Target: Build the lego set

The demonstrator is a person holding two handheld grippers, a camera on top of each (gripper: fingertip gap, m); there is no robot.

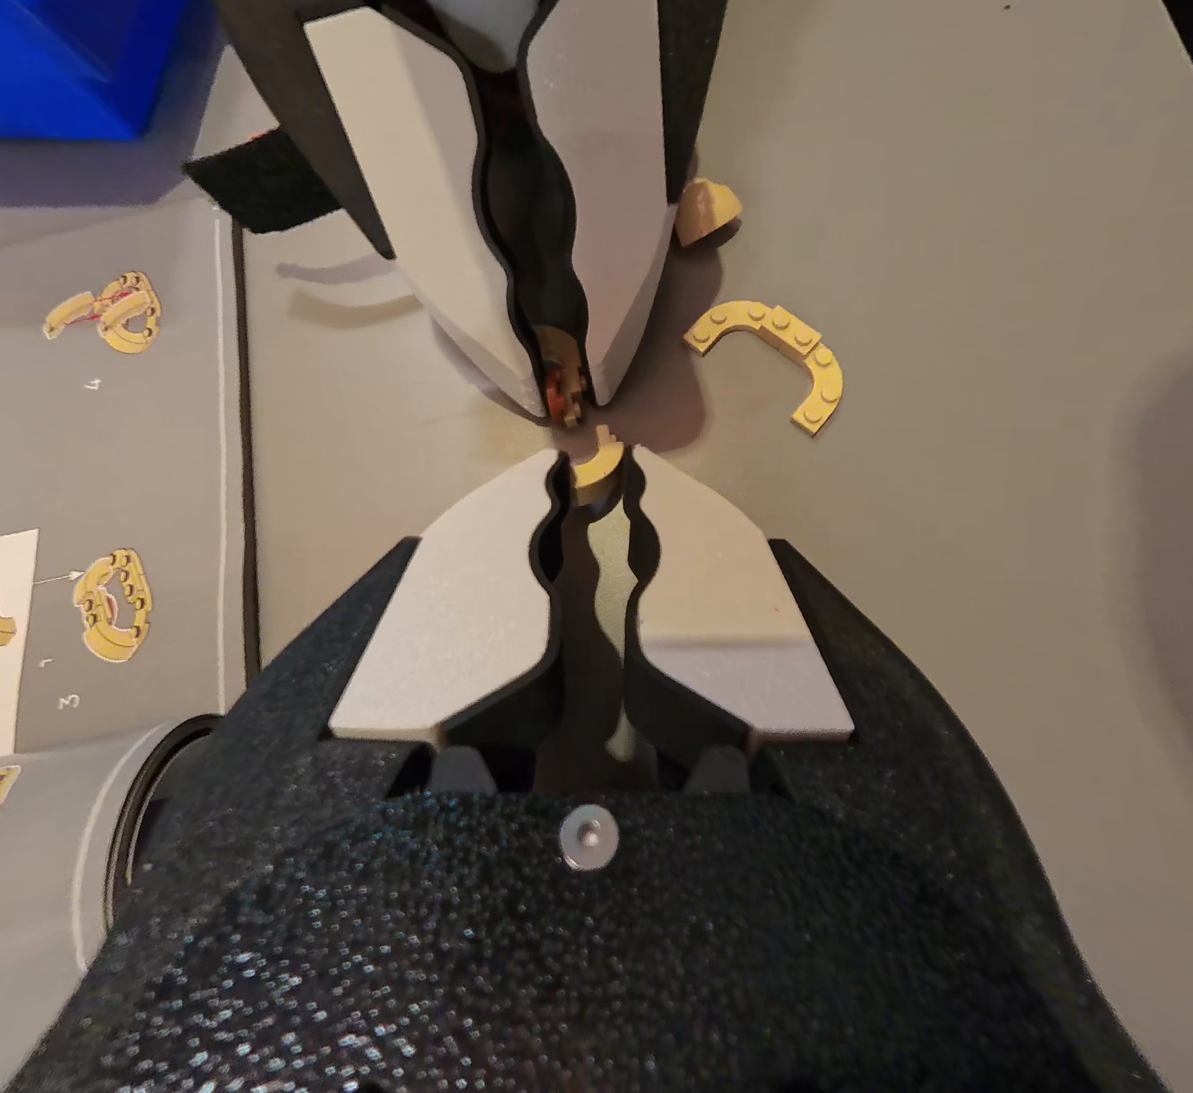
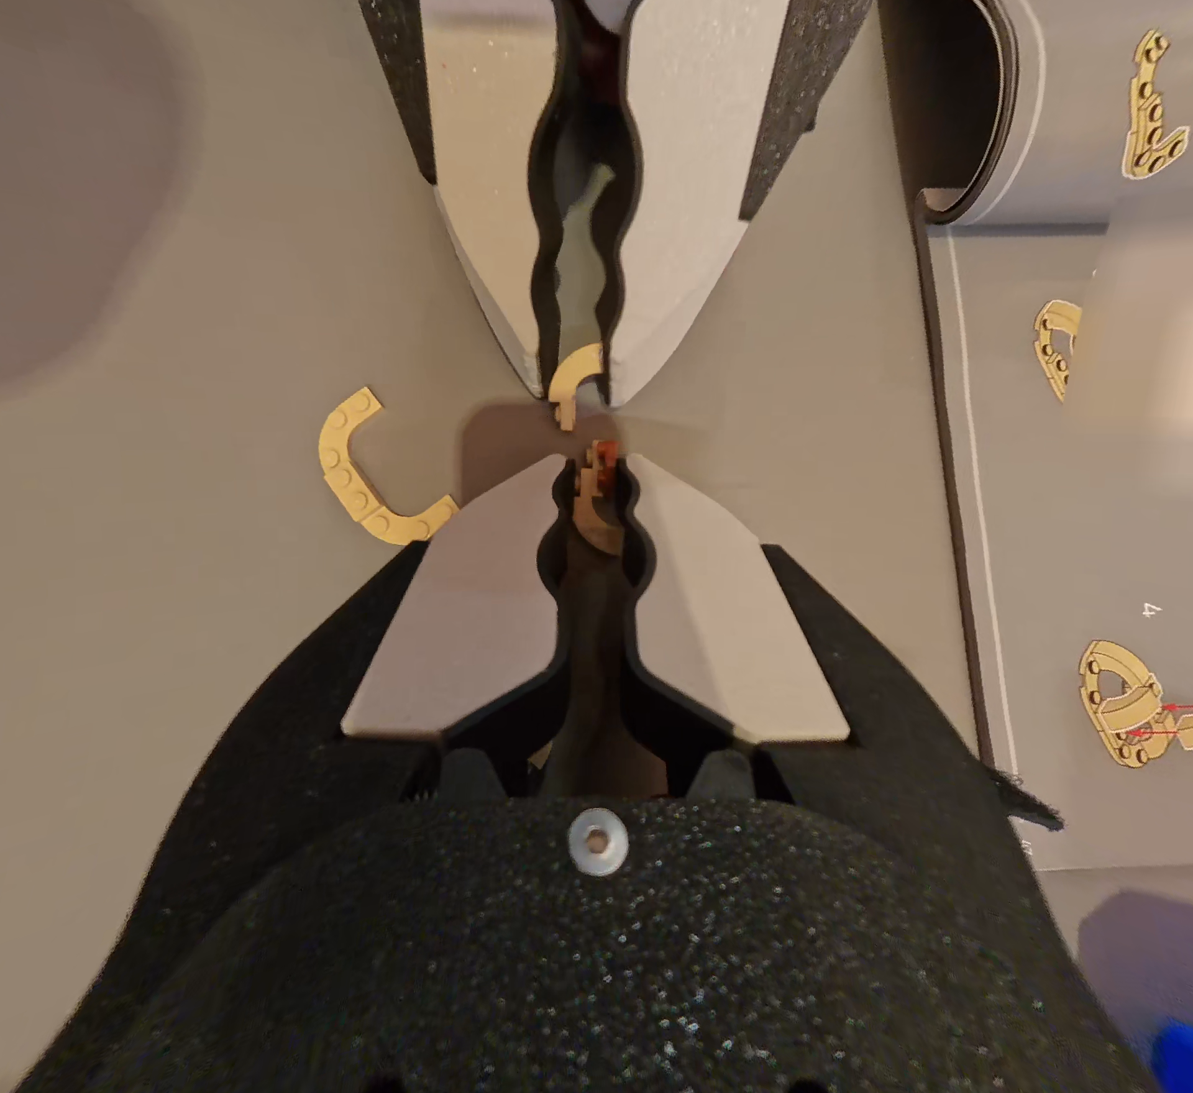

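Grey tabletop point(image 1: 968, 158) fills both views, with an open instruction booklet point(image 1: 116, 416) lying along one side. From my left wrist camera I see a blue bin point(image 1: 77, 16) at the far left and a small tan rounded piece point(image 1: 707, 210) beside the opposite claw; the right wrist camera shows neither clearly, only a blue blur at its near right corner. A tan studded arch assembly point(image 1: 774, 345) lies flat on the table in both views, just beside the meeting tips.

My left gripper point(image 1: 597, 468) points forward and is clamped on a tan curved piece point(image 1: 597, 471), which the right camera shows as an arch point(image 2: 574, 378) poking out from the tips. My right gripper point(image 2: 597, 468) faces it head-on, tips nearly meeting, and is closed on a small tan and reddish-brown sub-assembly point(image 2: 597, 474). The two held pieces sit very near each other above the table; I cannot tell whether they touch. Both claws reach in from opposite sides in one line.
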